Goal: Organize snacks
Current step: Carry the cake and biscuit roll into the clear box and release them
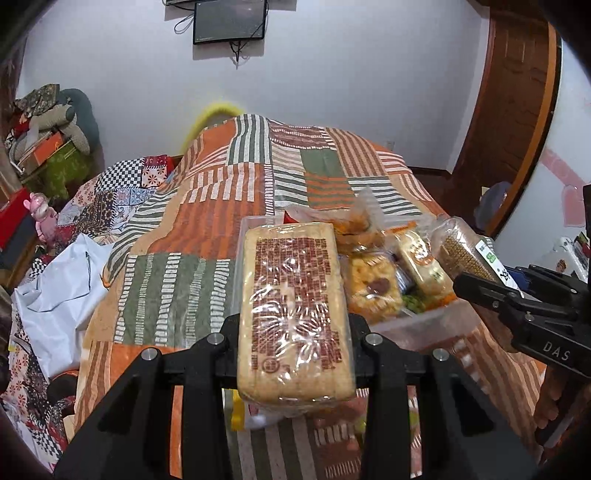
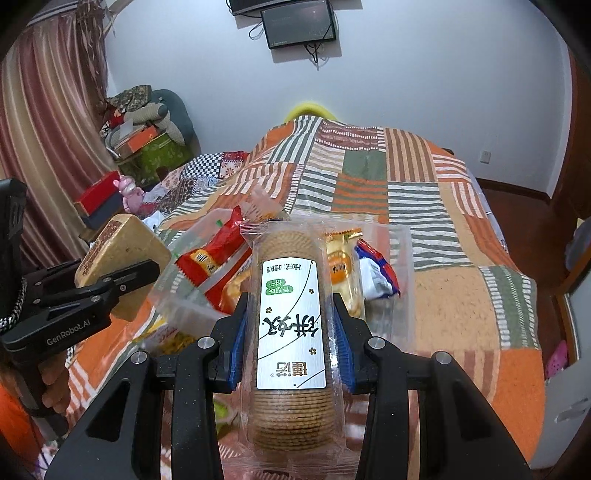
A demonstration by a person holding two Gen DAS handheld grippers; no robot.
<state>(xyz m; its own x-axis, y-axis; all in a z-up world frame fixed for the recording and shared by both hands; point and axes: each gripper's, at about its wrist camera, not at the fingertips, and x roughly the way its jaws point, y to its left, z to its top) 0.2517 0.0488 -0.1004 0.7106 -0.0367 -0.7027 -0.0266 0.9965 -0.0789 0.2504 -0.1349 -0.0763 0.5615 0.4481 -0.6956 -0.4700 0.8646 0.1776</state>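
- Snacks fill both of our claws: our left gripper (image 1: 295, 328) is clamped on a flat, tan cracker block (image 1: 293, 310) sealed in clear film with brown print, its jaws drawn in against the packet's two long sides.
- From the right wrist view we see that same block (image 2: 122, 251) from the side, held up in the air to the left of the tray, with the left gripper's (image 2: 122, 277) black fingers closed over it.
- Our right gripper (image 2: 291, 321) is closed on a clear sleeve of round biscuits (image 2: 288, 325) bearing a white label with green and black print; the blue pads (image 2: 238, 332) press on either side of the sleeve.
- In the left wrist view the sleeve of round biscuits (image 1: 465, 254) shows at the right, sticking out past the right gripper's (image 1: 487, 284) black fingers.
- Both packets hang above a clear plastic tray (image 2: 397, 258) that sits on a patchwork bedspread (image 1: 177, 236) of orange, green and white stripes.
- The tray holds more snacks: a red packet (image 2: 210, 262), a yellow-wrapped cake (image 2: 341, 266) and a blue and white packet (image 2: 376, 273); from the left wrist we also see a puffed grain bar (image 1: 373, 288) lying in it.
- On the wall behind the bed we see a dark screen (image 1: 229, 20) with cables hanging below it.
- Piled boxes and bags (image 2: 147, 136) stand left of the bed, beside a striped curtain (image 2: 48, 122).
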